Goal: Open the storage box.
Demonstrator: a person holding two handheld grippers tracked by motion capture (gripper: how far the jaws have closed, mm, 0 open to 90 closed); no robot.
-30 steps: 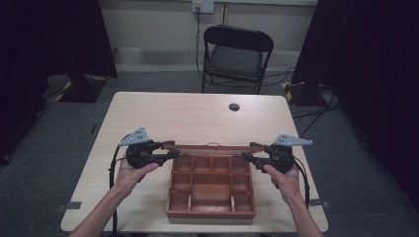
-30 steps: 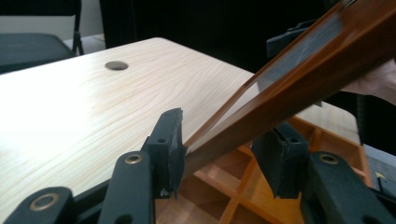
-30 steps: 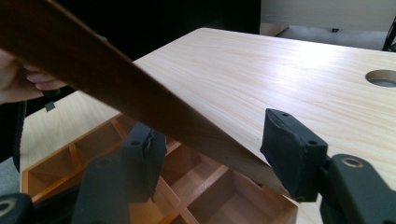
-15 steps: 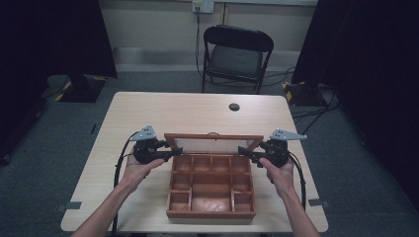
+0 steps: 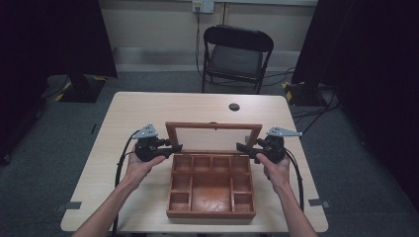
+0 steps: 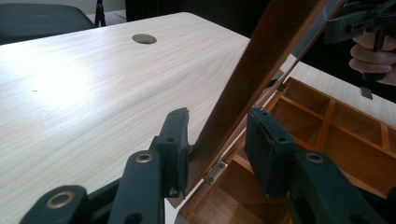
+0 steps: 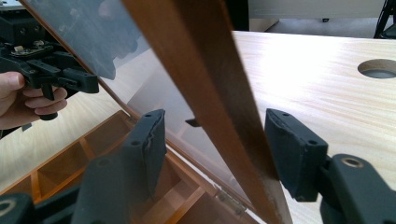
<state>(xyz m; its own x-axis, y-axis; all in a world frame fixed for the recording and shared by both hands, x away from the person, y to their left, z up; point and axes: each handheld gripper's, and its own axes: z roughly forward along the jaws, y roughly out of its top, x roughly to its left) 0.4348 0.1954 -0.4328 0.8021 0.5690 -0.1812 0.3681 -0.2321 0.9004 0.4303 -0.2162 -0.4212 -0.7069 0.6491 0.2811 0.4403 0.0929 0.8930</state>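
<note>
At the table's (image 5: pixel 148 106) middle the wooden box (image 5: pixel 211 190) stands with its lid (image 5: pixel 213 137) raised; your left gripper (image 5: pixel 174 148) and right gripper (image 5: pixel 241 147) straddle its side rails, jaws apart. Unclamped, the lid may fall shut.

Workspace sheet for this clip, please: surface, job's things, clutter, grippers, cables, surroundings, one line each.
Surface: pale wood table, round cable hole near the far edge.
Job's things: wooden compartment box, compartments bare; its glass-paned lid raised on hinges at the far side.
Clutter: nothing seen.
Grippers: left gripper and right gripper both open, jaws straddling the lid's side frames.
Cables: black leads trail from each gripper toward the person.
Surroundings: folding chair beyond the table, dark curtains, grey carpet.
</note>
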